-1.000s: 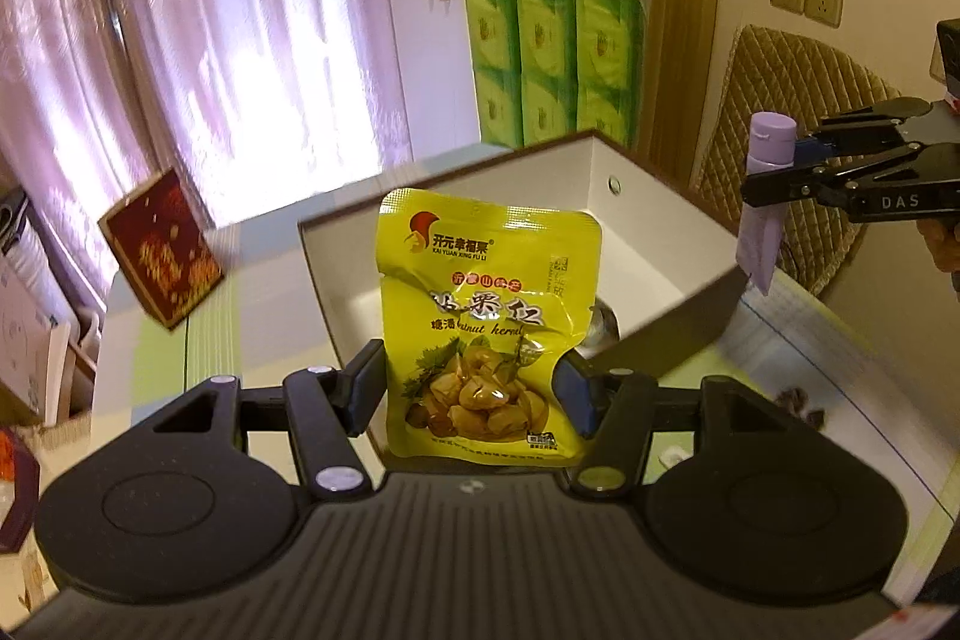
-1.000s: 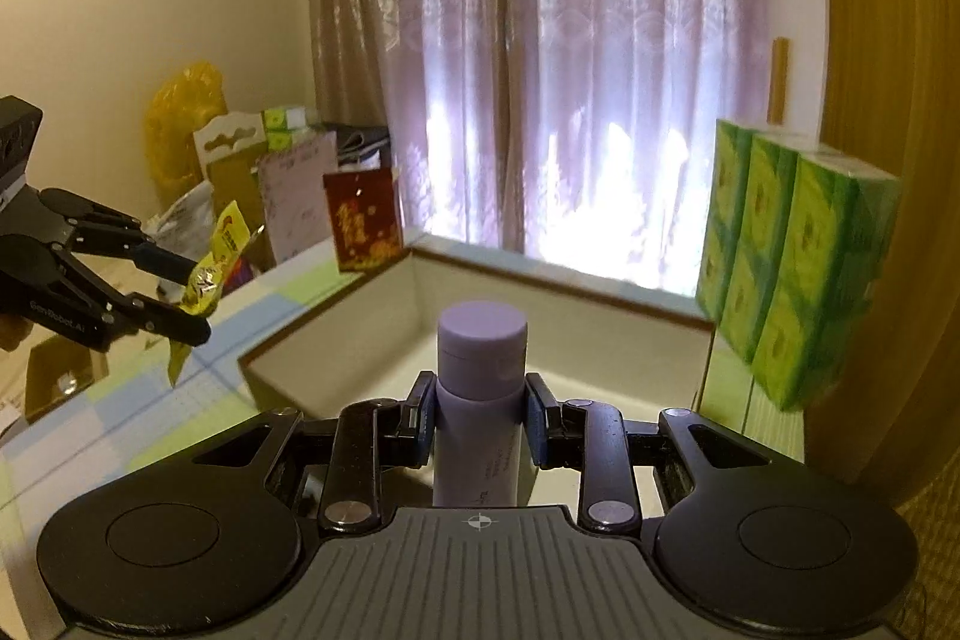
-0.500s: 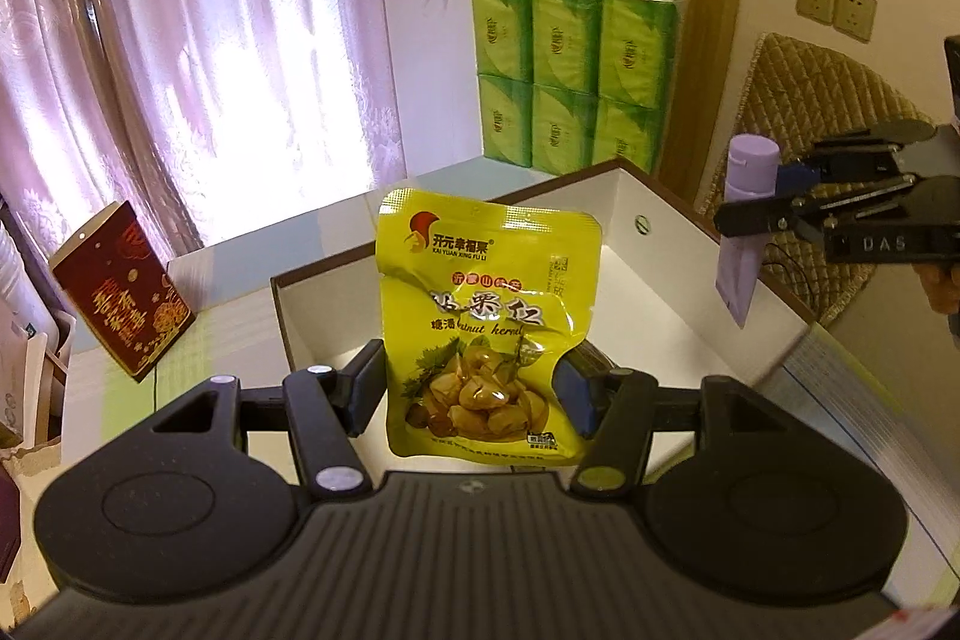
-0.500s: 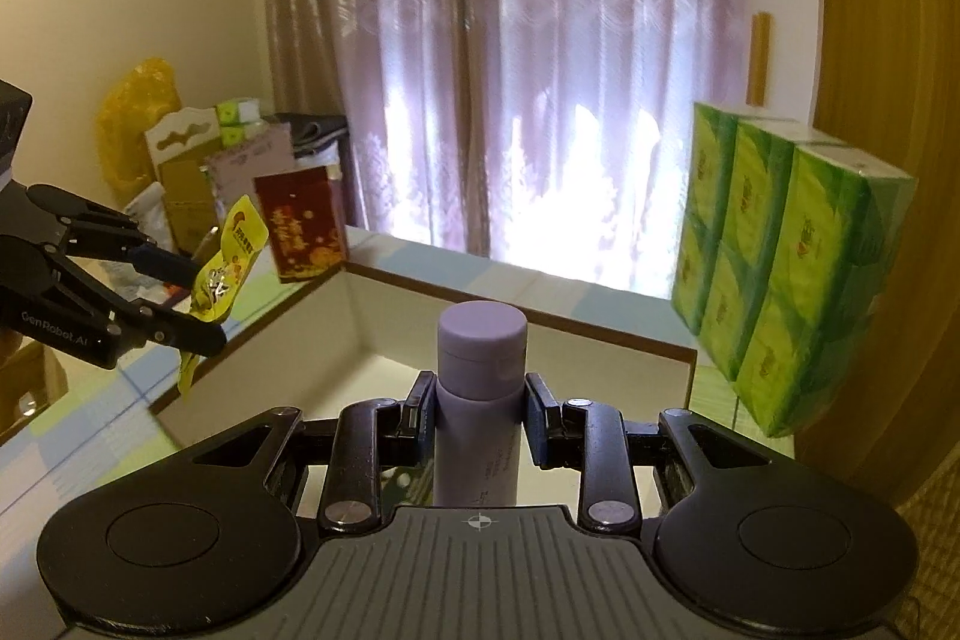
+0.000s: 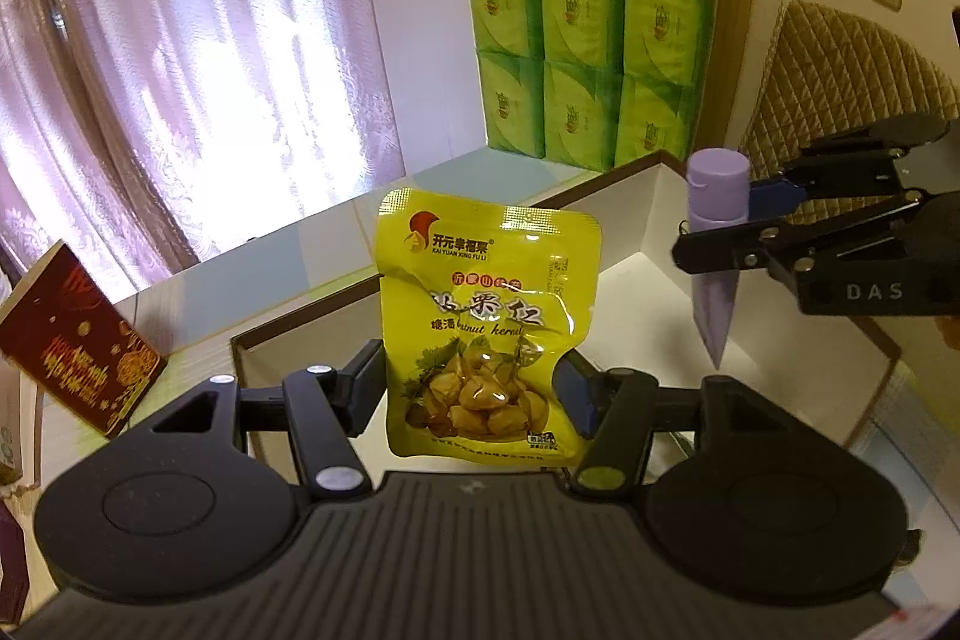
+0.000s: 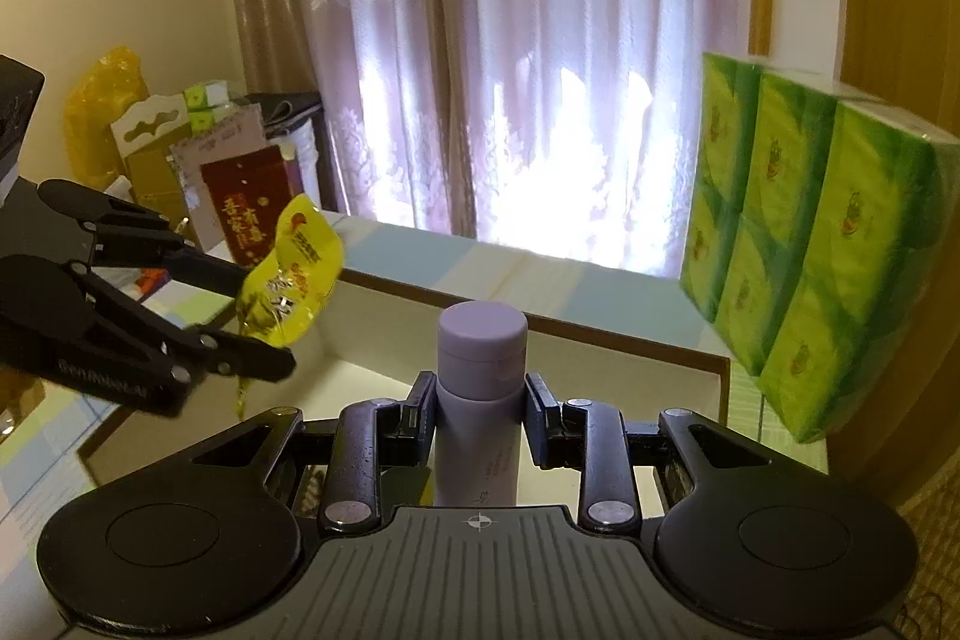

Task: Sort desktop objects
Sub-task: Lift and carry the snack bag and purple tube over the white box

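Note:
My left gripper point(image 5: 474, 388) is shut on a yellow chestnut snack pouch point(image 5: 486, 322), held upright over the white box point(image 5: 624, 208) with the brown rim. My right gripper point(image 6: 480, 415) is shut on a lilac tube point(image 6: 480, 400), cap up, also above the box point(image 6: 630, 358). In the left wrist view the right gripper point(image 5: 714, 226) hangs at the right over the box with the lilac tube point(image 5: 717, 244) pointing tail down. In the right wrist view the left gripper point(image 6: 264, 328) comes in from the left with the pouch point(image 6: 288, 292).
A stack of green tissue packs point(image 5: 591, 52) stands behind the box against the wall. A red gift box point(image 5: 78, 340) leans at the table's left. A quilted chair back point(image 5: 852, 76) is at the right. Curtains fill the back; clutter and a yellow bag point(image 6: 108, 112) sit far left.
Both grippers have moved forward over the white box and closer together, each keeping its object. The box and tissue packs now appear nearer.

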Available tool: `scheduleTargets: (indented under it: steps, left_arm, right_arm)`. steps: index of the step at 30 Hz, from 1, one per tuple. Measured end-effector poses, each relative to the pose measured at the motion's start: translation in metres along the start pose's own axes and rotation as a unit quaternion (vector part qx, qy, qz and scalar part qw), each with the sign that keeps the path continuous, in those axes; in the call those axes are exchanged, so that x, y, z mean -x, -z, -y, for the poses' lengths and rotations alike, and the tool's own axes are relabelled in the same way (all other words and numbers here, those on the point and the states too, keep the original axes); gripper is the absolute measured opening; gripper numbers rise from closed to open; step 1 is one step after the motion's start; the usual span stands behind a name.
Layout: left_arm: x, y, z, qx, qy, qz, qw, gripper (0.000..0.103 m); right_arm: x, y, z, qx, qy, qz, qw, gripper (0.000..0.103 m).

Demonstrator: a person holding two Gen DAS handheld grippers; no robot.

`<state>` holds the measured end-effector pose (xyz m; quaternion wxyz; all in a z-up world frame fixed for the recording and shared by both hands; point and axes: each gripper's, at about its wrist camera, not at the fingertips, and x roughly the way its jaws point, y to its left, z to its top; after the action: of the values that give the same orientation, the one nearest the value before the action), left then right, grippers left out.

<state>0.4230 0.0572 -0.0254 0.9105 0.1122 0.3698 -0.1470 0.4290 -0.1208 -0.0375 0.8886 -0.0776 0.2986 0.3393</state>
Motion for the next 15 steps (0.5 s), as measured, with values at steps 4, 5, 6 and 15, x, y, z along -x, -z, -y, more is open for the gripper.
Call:
scheduleTargets:
  steps: [4,5,6,15]
  left_arm:
    - [-0.02,-0.003,0.001,-0.004,0.002,-0.008,1.0,0.055]
    - [-0.025,-0.005,0.001,-0.006,0.002,-0.011,0.9999,0.055]
    - [-0.029,-0.005,0.001,-0.008,0.004,-0.013,0.9999,0.055]
    - [-0.06,-0.005,0.001,-0.009,0.01,-0.026,0.9996,0.055]
  right_arm:
    - [-0.016,0.0,0.004,-0.002,0.009,-0.011,1.0,0.027]
    - [-0.02,0.0,0.006,-0.004,0.011,-0.013,1.0,0.027]
    - [-0.022,0.0,0.007,-0.006,0.012,-0.015,1.0,0.027]
    - [-0.048,0.001,0.017,-0.024,0.014,-0.035,0.999,0.027]
